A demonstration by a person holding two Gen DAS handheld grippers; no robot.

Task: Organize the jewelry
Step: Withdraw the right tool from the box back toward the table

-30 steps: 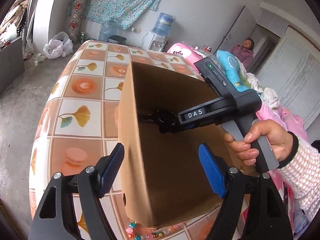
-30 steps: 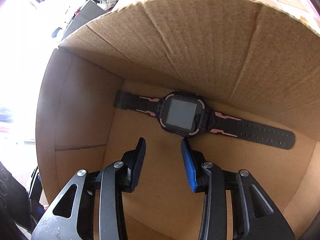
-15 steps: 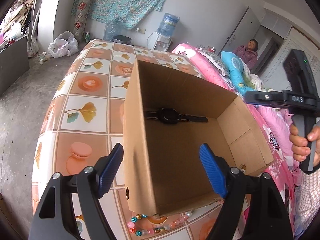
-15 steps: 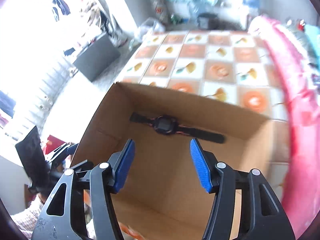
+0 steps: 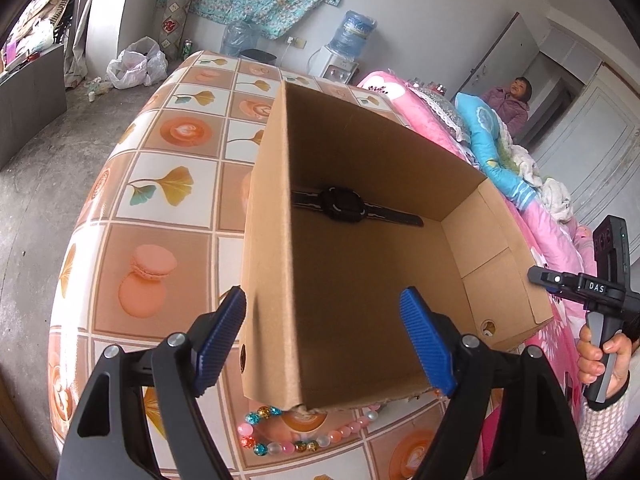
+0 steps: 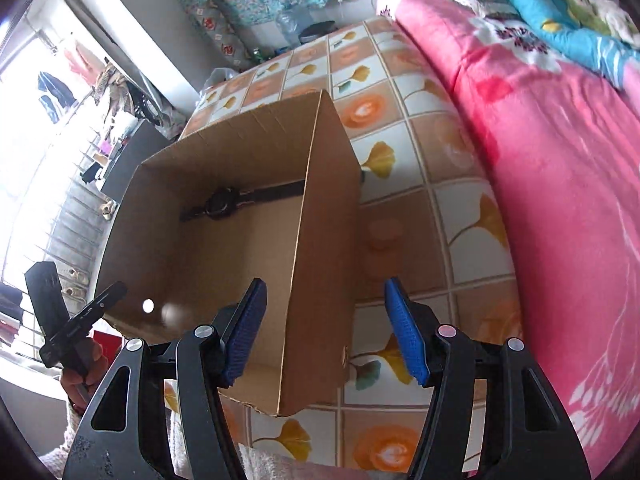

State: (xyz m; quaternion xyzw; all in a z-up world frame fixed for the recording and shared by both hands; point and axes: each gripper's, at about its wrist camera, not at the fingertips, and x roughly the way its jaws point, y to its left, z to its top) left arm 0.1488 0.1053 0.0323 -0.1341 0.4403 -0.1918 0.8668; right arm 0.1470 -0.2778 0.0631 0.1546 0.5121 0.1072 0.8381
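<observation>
An open cardboard box [image 5: 360,280] stands on the tiled-pattern table [image 5: 160,184]. A black watch [image 5: 346,204] lies flat on the box floor against the far wall, and shows in the right wrist view as the watch [image 6: 224,202]. A bracelet of coloured beads [image 5: 280,446] lies on the table at the box's near corner, partly under it. My left gripper [image 5: 326,340] hovers open over the near edge of the box, holding nothing. My right gripper [image 6: 324,332] is above the box's right near corner with its jaws closing on nothing.
A pink quilted bed [image 6: 560,160] runs along the table's right side. A hand holds the right gripper's body [image 5: 596,288] beyond the box's right wall. A person [image 5: 512,108] sits at the back. A water dispenser [image 5: 344,52] stands past the table.
The right gripper has pulled up and out of the box and moved off to its right side, leaving the watch on the box floor. The left gripper has stayed in place.
</observation>
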